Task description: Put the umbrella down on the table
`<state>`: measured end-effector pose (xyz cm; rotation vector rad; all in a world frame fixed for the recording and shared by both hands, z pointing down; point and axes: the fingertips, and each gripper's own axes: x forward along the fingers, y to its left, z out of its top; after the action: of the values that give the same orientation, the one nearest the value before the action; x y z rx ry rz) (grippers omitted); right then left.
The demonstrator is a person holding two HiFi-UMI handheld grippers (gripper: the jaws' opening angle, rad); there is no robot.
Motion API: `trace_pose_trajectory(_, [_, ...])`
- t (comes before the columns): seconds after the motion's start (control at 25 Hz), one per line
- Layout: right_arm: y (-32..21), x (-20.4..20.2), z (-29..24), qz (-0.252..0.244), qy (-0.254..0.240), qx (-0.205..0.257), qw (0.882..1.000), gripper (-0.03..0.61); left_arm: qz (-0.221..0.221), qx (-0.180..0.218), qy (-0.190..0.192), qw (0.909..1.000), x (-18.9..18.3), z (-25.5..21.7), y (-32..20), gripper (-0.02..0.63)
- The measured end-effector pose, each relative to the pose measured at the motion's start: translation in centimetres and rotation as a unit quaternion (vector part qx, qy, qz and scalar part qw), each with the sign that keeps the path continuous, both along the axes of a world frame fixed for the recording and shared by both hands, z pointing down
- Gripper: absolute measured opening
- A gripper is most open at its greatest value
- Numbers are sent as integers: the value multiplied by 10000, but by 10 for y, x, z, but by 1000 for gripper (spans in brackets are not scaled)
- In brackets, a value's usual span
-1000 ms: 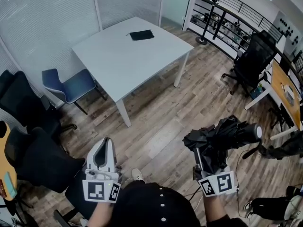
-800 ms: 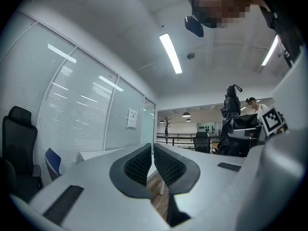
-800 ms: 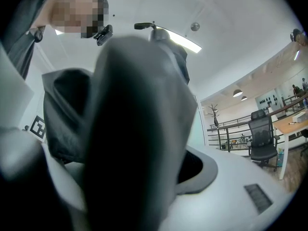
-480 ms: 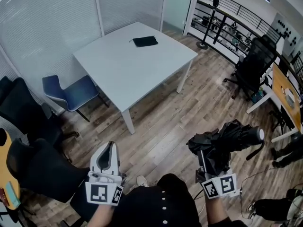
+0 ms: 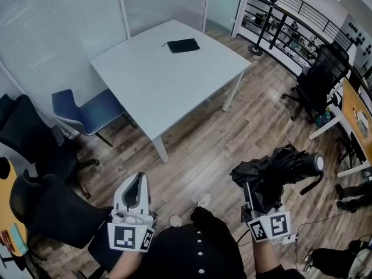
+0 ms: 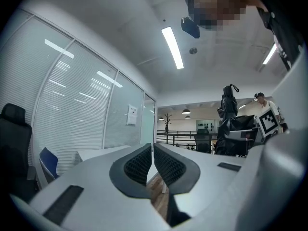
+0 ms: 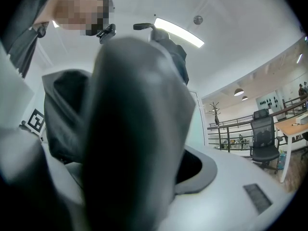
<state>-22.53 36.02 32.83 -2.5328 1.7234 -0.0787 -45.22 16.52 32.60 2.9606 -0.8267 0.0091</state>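
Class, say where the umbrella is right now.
In the head view, the umbrella is lower right, clamped in the right gripper over the floor, short of the table.

Blue chair [image 5: 93, 114], black office chairs [image 5: 49, 205]

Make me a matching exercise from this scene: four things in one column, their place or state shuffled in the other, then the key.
Things:
1. umbrella
2. left gripper
3. black pouch
4. blue chair

Place or state:
A. lying on the white table
B. standing on the floor beside that table
C. jaws together, nothing between them
D. folded, clamped in the right gripper

Pairs: 1-D, 2-C, 3-A, 4-B
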Motion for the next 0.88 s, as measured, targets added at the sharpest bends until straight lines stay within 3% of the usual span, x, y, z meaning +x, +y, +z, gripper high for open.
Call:
trace_pose_trajectory(0.6, [-1,23,15,-170,186,100,9996,273,-97,179,42,9998,22,8,8,26])
trace_pose_trajectory(0.88, [-18,87,13,-233,151,5,9996,273,-172,165,-64,9997,85,0,-6,27])
